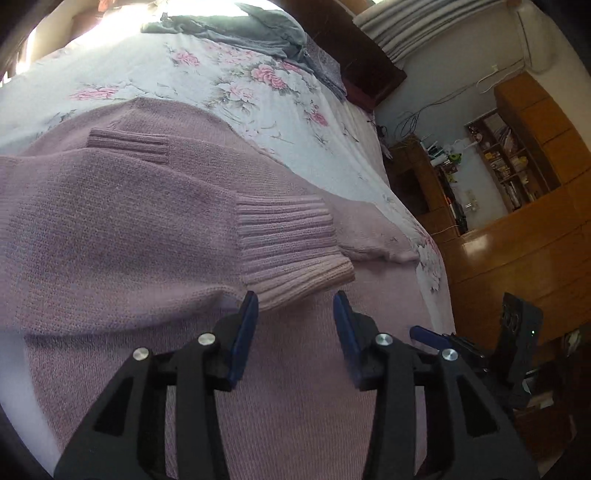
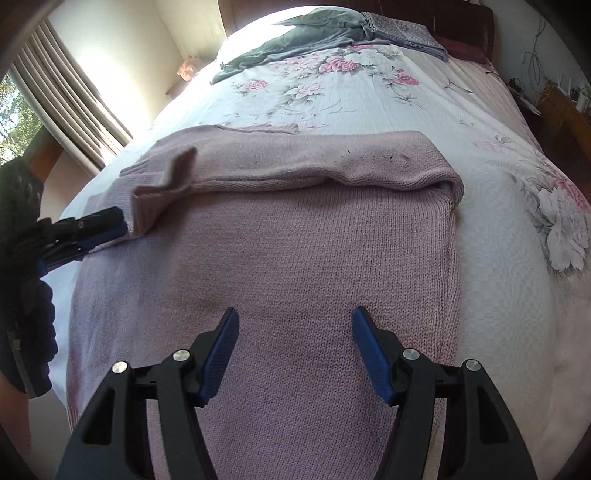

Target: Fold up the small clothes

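A mauve knit sweater (image 1: 110, 229) lies flat on the floral bed cover (image 1: 221, 85), with both sleeves folded across its body. One ribbed cuff (image 1: 288, 240) lies just beyond my left gripper (image 1: 295, 301), which is open and holds nothing. A second cuff (image 1: 129, 142) shows farther back. In the right wrist view the sweater (image 2: 314, 258) fills the middle, and my right gripper (image 2: 295, 314) hovers open over its lower body. There the left gripper (image 2: 96, 230) comes in from the left, beside the raised cuff (image 2: 155, 199). A blue finger of the right gripper (image 1: 424, 334) shows at the left wrist view's lower right.
A grey-green garment (image 2: 295, 40) and a patterned pillow (image 2: 406, 33) lie at the head of the bed by a dark headboard. Wooden cabinets (image 1: 517, 221) stand beyond the right bed edge. A curtained window (image 2: 66, 92) is at the left. A dark sleeve (image 2: 22, 258) is at the left.
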Tool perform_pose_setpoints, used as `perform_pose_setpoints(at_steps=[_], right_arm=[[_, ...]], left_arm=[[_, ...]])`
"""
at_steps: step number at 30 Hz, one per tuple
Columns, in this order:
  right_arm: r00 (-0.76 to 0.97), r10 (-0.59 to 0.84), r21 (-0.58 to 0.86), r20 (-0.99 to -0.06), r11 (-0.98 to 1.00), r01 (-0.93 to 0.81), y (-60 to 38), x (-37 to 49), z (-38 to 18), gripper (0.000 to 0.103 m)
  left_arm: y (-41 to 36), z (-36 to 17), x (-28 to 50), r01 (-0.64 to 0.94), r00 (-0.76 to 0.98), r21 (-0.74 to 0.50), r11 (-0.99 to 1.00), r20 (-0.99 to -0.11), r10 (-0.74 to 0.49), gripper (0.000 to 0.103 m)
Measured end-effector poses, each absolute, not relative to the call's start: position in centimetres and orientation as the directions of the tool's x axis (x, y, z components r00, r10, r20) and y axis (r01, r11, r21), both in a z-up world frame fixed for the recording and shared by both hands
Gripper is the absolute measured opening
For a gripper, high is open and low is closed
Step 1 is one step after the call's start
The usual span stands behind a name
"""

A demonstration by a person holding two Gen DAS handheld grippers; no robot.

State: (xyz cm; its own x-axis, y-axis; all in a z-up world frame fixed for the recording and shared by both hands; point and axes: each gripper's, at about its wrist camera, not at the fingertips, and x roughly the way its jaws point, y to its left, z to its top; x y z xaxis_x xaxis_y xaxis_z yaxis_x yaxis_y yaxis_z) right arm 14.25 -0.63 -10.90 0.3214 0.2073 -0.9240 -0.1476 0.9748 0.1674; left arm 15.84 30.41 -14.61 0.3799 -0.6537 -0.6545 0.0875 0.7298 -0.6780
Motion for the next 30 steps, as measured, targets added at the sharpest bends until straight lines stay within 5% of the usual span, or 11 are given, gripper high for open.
perform_pose_setpoints(at_steps=[7, 12, 17, 19, 20, 30], right_arm=[[0.311, 0.289, 0.221, -0.905, 0.946, -0.236, 3.8, 17.0, -9.2, 0.064], [0.214, 0.377, 0.319, -0.901, 0.911, -0.261, 8.0, 20.6, -10.3, 0.064], [0.091, 0.431, 0.404, -0.898, 0.888, -0.221, 10.9, 23.3, -13.5, 0.043], [0.094, 0.435, 0.405, -0.895, 0.883, -0.238, 11.6, 23.5, -13.5, 0.018], [0.092, 0.469, 0.438, -0.878, 0.867, -0.238, 11.5, 23.5, -13.2, 0.015], [0.302, 0.432, 0.338, -0.85, 0.887, -0.316, 7.0, 23.8, -5.2, 0.013]], left_arm=[[40.8, -14.1, 12.8, -0.145, 0.529, -0.532, 0.834, -0.754, -0.389, 0.042], [45.5, -13.6, 11.6, -0.25, 0.556, -0.526, 0.813, -0.765, -0.324, 0.042], [47.4, -13.4, 10.7, -0.274, 0.568, -0.536, 0.798, -0.76, -0.315, 0.042], [47.4, -13.2, 10.9, -0.276, 0.57, -0.535, 0.799, -0.76, -0.312, 0.042], [47.4, -13.1, 11.1, -0.274, 0.571, -0.535, 0.799, -0.759, -0.312, 0.042], [46.0, -12.4, 13.4, -0.25, 0.583, -0.54, 0.804, -0.746, -0.321, 0.043]])
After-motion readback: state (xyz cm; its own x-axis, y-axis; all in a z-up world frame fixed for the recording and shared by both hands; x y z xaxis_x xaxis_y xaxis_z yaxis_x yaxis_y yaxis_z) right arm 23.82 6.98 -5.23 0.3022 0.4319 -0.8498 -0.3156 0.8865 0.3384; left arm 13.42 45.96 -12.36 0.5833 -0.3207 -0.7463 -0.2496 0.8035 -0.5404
